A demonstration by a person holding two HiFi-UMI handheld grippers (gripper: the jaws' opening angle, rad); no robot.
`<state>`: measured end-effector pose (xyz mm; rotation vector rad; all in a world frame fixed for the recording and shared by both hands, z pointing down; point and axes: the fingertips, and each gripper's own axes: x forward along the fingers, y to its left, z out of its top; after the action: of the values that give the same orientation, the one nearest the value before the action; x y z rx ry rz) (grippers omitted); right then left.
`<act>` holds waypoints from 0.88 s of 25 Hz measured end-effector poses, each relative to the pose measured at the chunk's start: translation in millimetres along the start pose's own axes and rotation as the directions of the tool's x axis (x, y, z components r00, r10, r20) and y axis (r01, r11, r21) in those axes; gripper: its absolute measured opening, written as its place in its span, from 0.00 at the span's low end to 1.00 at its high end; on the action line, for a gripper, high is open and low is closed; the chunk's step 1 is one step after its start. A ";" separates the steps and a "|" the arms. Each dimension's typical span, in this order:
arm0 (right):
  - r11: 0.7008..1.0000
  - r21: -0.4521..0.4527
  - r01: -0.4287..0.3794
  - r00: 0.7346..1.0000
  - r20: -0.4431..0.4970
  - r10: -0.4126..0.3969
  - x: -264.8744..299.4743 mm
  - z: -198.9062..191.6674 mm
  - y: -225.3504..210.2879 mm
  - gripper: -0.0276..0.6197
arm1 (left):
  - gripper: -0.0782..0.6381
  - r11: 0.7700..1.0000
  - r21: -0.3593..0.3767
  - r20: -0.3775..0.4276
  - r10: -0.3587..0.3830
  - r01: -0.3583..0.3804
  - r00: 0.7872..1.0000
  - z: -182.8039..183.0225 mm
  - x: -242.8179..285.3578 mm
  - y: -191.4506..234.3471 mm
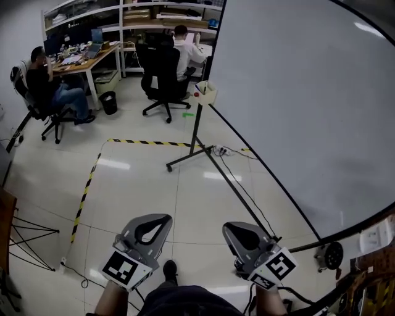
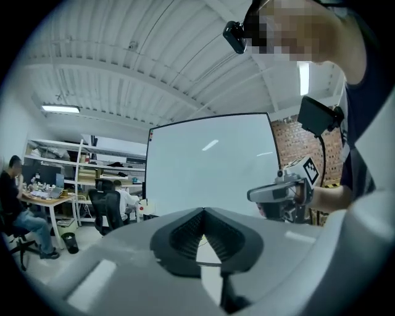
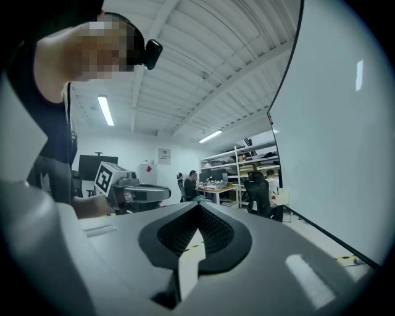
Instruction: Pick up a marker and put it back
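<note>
At the far left a person [image 1: 46,80] sits in a chair at a long surface [image 1: 86,58] with screens on it. A black bin [image 1: 108,102] stands on the floor beside that surface. Behind it, shelves [image 1: 154,15] run along the back wall. A little to the right, a second person in a white top [image 1: 185,49] sits in a black chair [image 1: 162,77]. Yellow and black tape [image 1: 83,191] marks a line on the pale floor.

Low down in the head view, the left hand-held gripper [image 2: 203,210] is held out level over the floor. Its jaws are clenched together and nothing is between them. A dark shoe [image 1: 169,269] shows just beside it.

Past the middle, a thin black stand [image 1: 196,133] rises from the floor. A small white box [image 1: 208,94] with a red dot sits at the top of it, touching the left edge of the whiteboard. A small dark stick pokes out of the box. It is too small to tell if it is the marker. The box is well apart from both hand-held grippers.

The right hand-held gripper [image 3: 199,206] is level too. Its jaws are also clenched, with nothing between them.

The big whiteboard [image 1: 308,111] fills the right side, with a black cable [image 1: 241,185] trailing along the floor under it.
</note>
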<state>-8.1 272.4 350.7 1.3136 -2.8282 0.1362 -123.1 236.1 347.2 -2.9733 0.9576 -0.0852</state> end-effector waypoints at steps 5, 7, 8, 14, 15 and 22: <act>0.999 -0.024 0.023 1.000 0.007 -0.023 52.8 12.9 -27.0 0.04 | 0.12 1.000 0.015 0.002 -0.026 0.026 1.000 6.8 27.5 61.2; 0.999 -0.029 0.027 1.000 0.012 -0.026 67.4 20.9 -35.3 0.04 | 0.12 0.999 0.010 0.013 -0.034 0.034 0.999 13.2 36.6 77.2; 0.999 -0.029 0.030 0.999 0.011 -0.030 73.9 22.7 -38.9 0.04 | 0.12 0.999 0.002 0.029 -0.039 0.039 0.999 16.9 40.2 83.1; 0.999 -0.021 0.038 0.999 0.015 -0.038 114.7 16.6 -77.9 0.04 | 0.12 0.999 0.006 0.028 -0.043 0.043 0.999 11.2 71.9 121.4; 0.999 -0.018 0.035 0.999 0.021 -0.034 122.2 16.3 -87.4 0.04 | 0.12 0.999 0.008 0.036 -0.040 0.040 0.999 12.3 80.1 128.2; 0.999 0.039 -0.021 0.999 0.028 0.020 172.6 12.8 -163.7 0.04 | 0.12 1.000 0.025 0.020 0.010 -0.011 1.000 19.5 151.1 177.9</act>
<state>5.7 34.8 359.0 1.3038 -2.8770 0.1761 -103.1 3.4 329.0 -2.9401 0.9627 -0.0667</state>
